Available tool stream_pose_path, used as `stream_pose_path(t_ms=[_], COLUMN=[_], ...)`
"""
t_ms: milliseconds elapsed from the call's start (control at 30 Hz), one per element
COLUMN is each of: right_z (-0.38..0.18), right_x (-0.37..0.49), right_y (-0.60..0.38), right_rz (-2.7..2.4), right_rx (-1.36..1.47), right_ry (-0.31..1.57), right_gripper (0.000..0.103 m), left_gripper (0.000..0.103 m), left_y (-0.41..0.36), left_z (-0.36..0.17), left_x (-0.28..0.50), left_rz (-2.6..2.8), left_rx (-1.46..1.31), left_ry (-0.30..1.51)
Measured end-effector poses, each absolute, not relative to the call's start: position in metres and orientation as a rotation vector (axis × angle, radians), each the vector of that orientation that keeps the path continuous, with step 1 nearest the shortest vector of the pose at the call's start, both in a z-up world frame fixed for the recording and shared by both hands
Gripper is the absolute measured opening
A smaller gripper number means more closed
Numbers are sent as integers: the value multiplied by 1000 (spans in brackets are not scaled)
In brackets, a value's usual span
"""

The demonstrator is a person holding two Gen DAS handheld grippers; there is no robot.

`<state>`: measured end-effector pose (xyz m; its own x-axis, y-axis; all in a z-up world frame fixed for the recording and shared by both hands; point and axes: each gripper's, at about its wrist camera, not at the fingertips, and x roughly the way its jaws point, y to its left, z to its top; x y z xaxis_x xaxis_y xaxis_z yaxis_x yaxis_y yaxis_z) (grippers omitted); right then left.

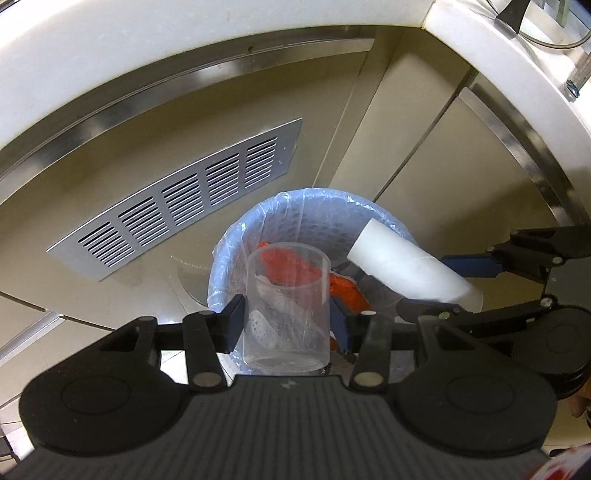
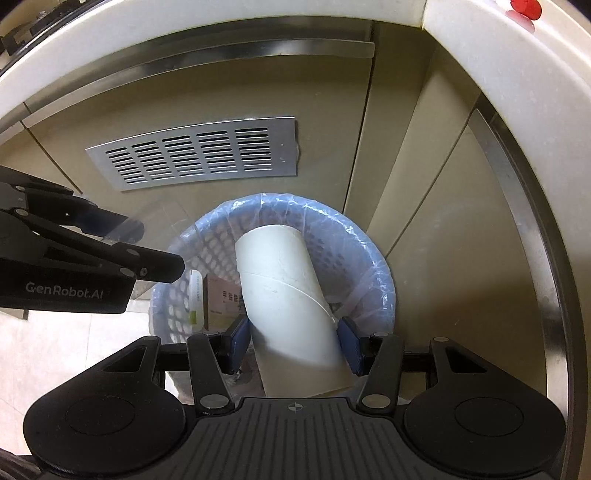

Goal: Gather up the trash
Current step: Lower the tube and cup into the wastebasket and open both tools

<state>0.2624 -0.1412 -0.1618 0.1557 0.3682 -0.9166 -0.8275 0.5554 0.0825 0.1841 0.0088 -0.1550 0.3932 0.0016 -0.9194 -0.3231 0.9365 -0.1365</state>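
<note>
Beige cabinet fronts with a steel vent point(image 2: 195, 157) back a lined basket point(image 2: 384, 280), left tongs point(image 1: 286, 314) grasping a clear cup point(image 1: 286, 310), right tongs point(image 2: 293, 341) grasping a white tube point(image 2: 288, 295)

Basket's near rim point(image 1: 221, 295) hidden behind clear cup point(image 1: 286, 306) and gripper body. Orange trash point(image 1: 347, 291) partly covered by cup; what it is, unclear. Print on brown box point(image 2: 221, 299) in basket too small to read. Red item point(image 2: 524, 7) on tabletop cut by top edge.
</note>
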Motion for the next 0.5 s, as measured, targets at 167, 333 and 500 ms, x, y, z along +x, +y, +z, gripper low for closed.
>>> stream_pose_path(t_ms=[167, 333, 500], right_z=[-164, -166, -166], right_x=[265, 267, 269], right_y=[-140, -139, -138], right_rz=[907, 902, 897], right_rx=[-506, -506, -505], right_ry=[1113, 1114, 1115], right_gripper=[52, 52, 52], left_gripper=[45, 45, 45], left_y=[9, 9, 8], left_z=[-156, -156, -154], left_x=[187, 189, 193], left_rz=[209, 207, 201], left_rx=[-318, -322, -327], left_ry=[1155, 1152, 1144])
